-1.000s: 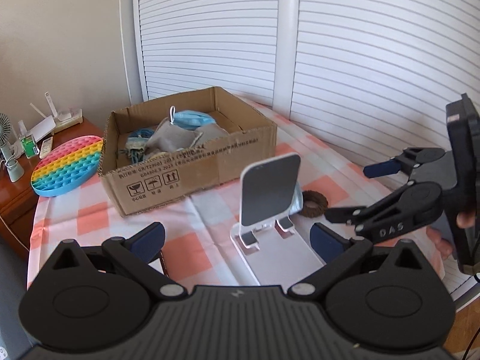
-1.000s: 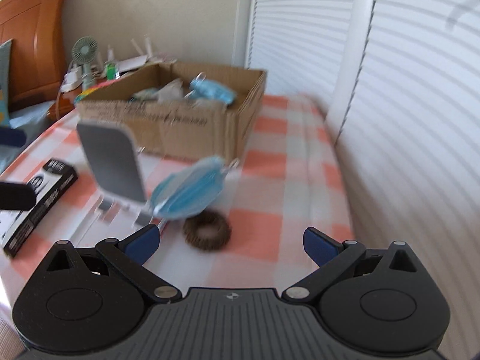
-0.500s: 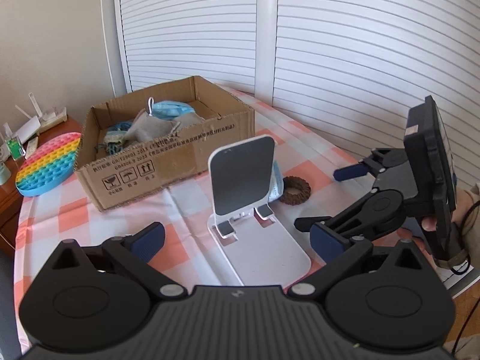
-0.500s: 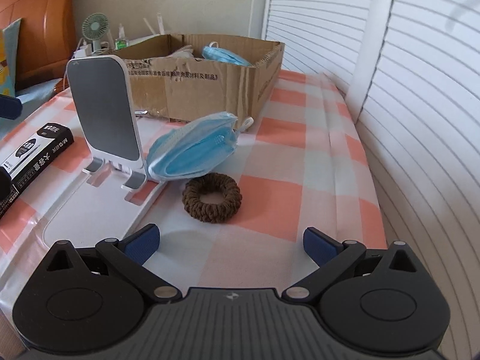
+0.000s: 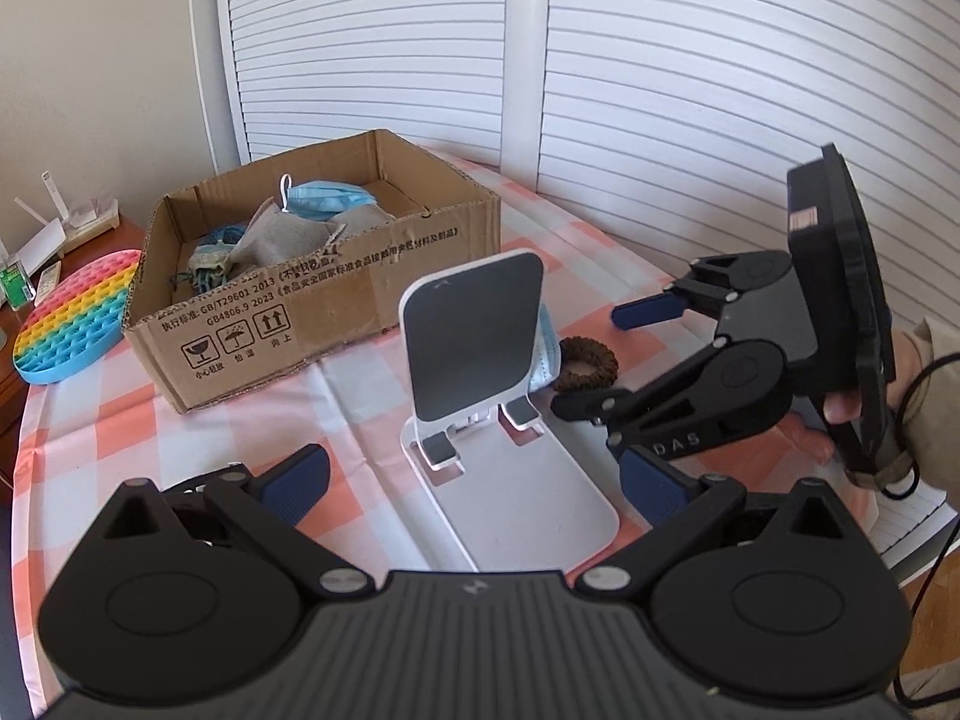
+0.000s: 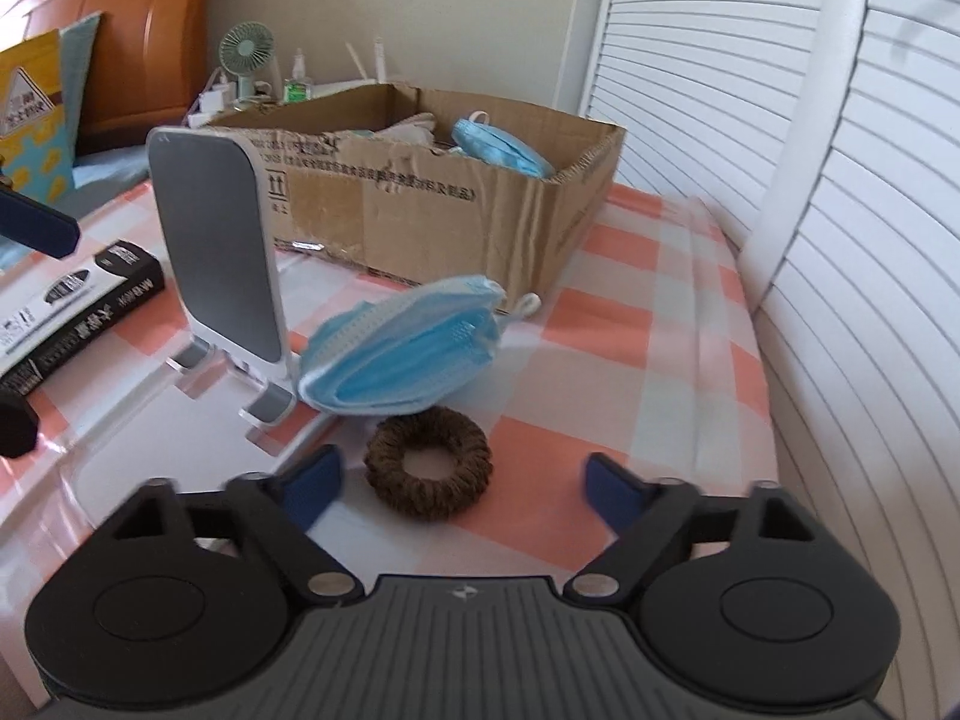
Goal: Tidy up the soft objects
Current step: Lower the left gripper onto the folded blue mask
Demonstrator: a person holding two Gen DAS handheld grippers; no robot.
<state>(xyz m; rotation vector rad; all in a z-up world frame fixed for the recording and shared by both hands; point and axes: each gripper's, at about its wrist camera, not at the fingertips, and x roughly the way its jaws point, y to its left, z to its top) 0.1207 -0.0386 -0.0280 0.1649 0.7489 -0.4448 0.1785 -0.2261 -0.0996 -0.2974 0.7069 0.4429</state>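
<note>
A brown scrunchie (image 6: 427, 462) lies on the checked tablecloth, just in front of a folded blue face mask (image 6: 408, 354) that leans on a white phone stand (image 6: 216, 252). My right gripper (image 6: 462, 492) is low over the cloth with the scrunchie between its blue pads; its jaws are closing and the pads do not touch it. The left wrist view shows that right gripper (image 5: 600, 360) straddling the scrunchie (image 5: 585, 363). My left gripper (image 5: 477, 480) hovers open and holds nothing, in front of the stand (image 5: 474, 336). The cardboard box (image 5: 312, 312) behind holds another mask and grey cloth.
A rainbow pop-it toy (image 5: 72, 318) lies left of the box. A black carton (image 6: 78, 306) sits left of the stand. White louvred doors (image 6: 840, 240) close off the table's right side. A small fan (image 6: 246, 60) and bottles stand behind the box.
My right gripper has sunk toward the scrunchie, which now lies between its pads, and its jaws have narrowed. The left gripper has stayed almost in place, still open.
</note>
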